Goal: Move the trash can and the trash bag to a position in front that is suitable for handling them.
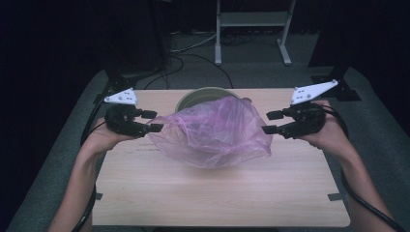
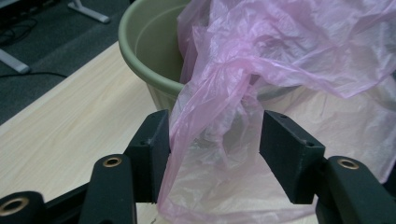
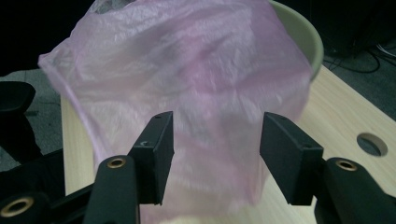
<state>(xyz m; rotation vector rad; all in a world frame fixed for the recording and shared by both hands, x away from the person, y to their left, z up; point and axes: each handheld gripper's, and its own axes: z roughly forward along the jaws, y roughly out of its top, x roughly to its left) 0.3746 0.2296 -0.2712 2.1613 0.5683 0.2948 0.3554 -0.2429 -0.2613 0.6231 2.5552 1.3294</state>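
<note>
Dark surroundings close in on a pale wood-grain counter (image 1: 217, 193), which stands on grey carpet (image 1: 382, 145) with black cables (image 1: 193, 60) trailing across the floor behind it. Farther back, the legs of a light metal frame (image 1: 254, 34) rise out of the gloom. Small dark tabs sit at the counter's left and right edges near the person, and the right gripper view shows a round hole (image 3: 372, 143) cut through the boards.

Toward the far middle of the counter stands a dull green bucket (image 1: 203, 95), and a crumpled pink plastic bag (image 1: 215, 130) is draped over its rim and down its near side, spreading onto the wood in front. In the left gripper view the bag hangs partly inside the bucket's mouth and partly outside it.

At the bag's left edge, the left gripper (image 1: 153, 121) has its fingers (image 2: 152, 149) spread apart, with a fold of the film hanging between them and brushing the left one. On the bag's right, the right gripper (image 1: 270, 122) also holds its fingers (image 3: 289, 154) wide, the bag's side lying between and beyond them, not pinched.
</note>
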